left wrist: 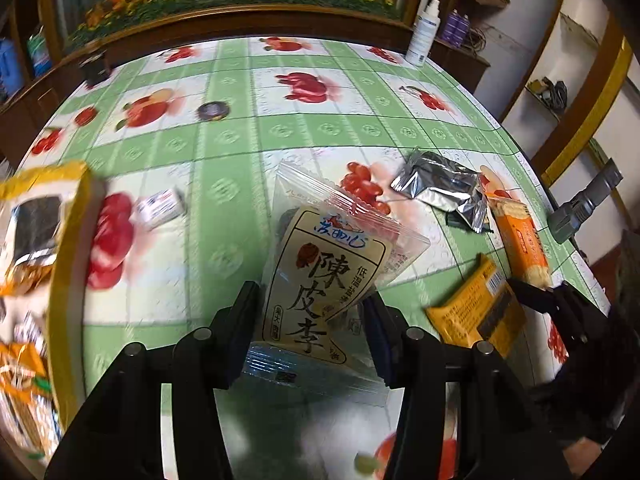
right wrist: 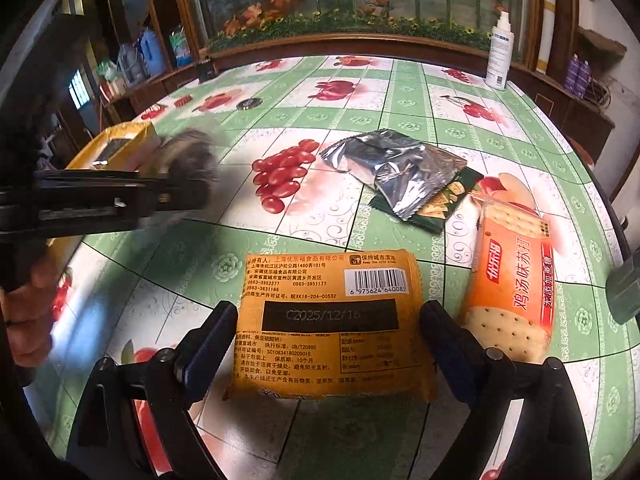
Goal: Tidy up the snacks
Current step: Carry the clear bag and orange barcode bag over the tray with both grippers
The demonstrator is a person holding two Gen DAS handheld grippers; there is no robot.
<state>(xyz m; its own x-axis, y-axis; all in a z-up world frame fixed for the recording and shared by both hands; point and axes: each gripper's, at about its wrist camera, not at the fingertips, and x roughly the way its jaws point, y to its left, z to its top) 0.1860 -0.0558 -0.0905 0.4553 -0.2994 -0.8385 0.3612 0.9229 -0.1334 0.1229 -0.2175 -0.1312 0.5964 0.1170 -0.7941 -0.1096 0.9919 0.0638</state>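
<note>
My left gripper (left wrist: 310,300) is shut on a clear-and-cream plum snack packet (left wrist: 320,264) and holds it above the table. A yellow box (left wrist: 68,240) with several snack packs stands at the left; it also shows in the right wrist view (right wrist: 120,140). My right gripper (right wrist: 328,320) is open, its jaws on either side of a yellow cracker pack (right wrist: 332,324) that lies label-down on the table; the pack also shows in the left wrist view (left wrist: 476,308). An orange cracker pack (right wrist: 516,272) lies to its right. A silver and green packet (right wrist: 404,176) lies beyond.
The table has a green fruit-print cloth (right wrist: 360,120). A small white packet (left wrist: 160,208) lies near the box. A dark round lid (left wrist: 214,111) and a white spray bottle (right wrist: 498,52) stand at the far side. The left gripper's body (right wrist: 100,196) crosses the right wrist view.
</note>
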